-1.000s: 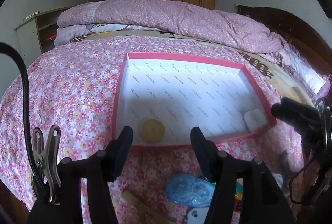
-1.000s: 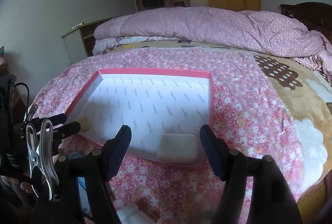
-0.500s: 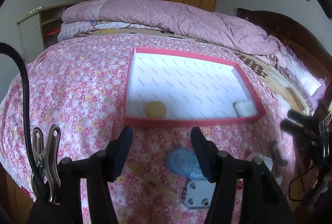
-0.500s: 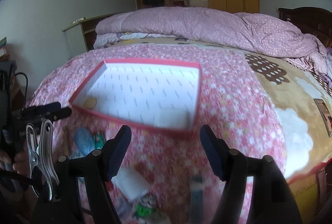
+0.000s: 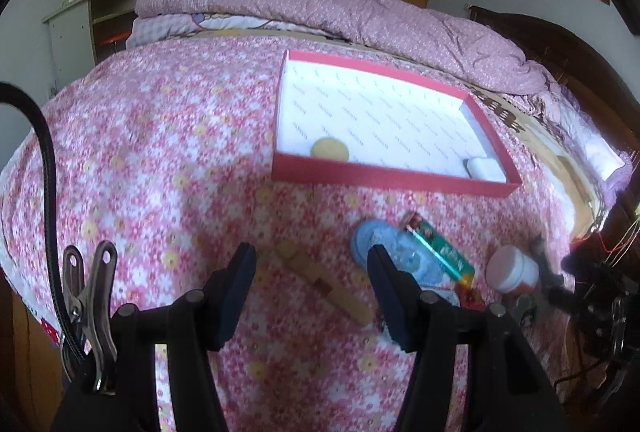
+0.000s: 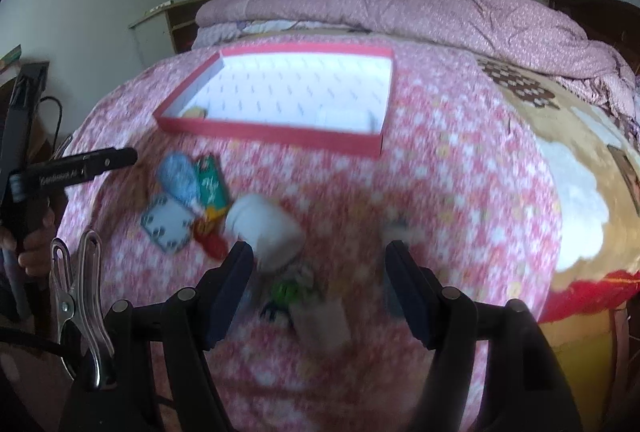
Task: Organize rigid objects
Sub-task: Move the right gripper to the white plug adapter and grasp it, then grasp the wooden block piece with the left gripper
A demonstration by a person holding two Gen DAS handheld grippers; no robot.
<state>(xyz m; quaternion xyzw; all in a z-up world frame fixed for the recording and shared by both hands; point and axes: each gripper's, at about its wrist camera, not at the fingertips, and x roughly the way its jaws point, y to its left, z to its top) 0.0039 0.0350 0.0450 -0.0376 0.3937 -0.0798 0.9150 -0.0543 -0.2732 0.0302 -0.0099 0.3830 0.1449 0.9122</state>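
Note:
A red box (image 5: 392, 179) with a white inside lies on the floral bedspread and holds a yellow disc (image 5: 329, 148) and a white block (image 5: 482, 168). In front of it lie a wooden piece (image 5: 324, 282), a blue oval case (image 5: 380, 246), a green packet (image 5: 440, 252) and a white jar (image 5: 512, 268). My left gripper (image 5: 310, 264) hangs open above the wooden piece, gripping nothing. The right wrist view is blurred. There my right gripper (image 6: 320, 260) is open over the white jar (image 6: 266, 228) and some small items, apart from the red box (image 6: 272, 134).
A grey square plate (image 6: 168, 224) and a red item (image 6: 210, 240) lie near the blue oval case (image 6: 178, 178). A folded pink quilt (image 5: 340, 12) fills the far side of the bed. A hand (image 6: 34, 244) holds the left gripper (image 6: 100, 162) at the left.
Both grippers have drawn back from the red box toward the near edge of the bed. The loose items in front of the box have come into view.

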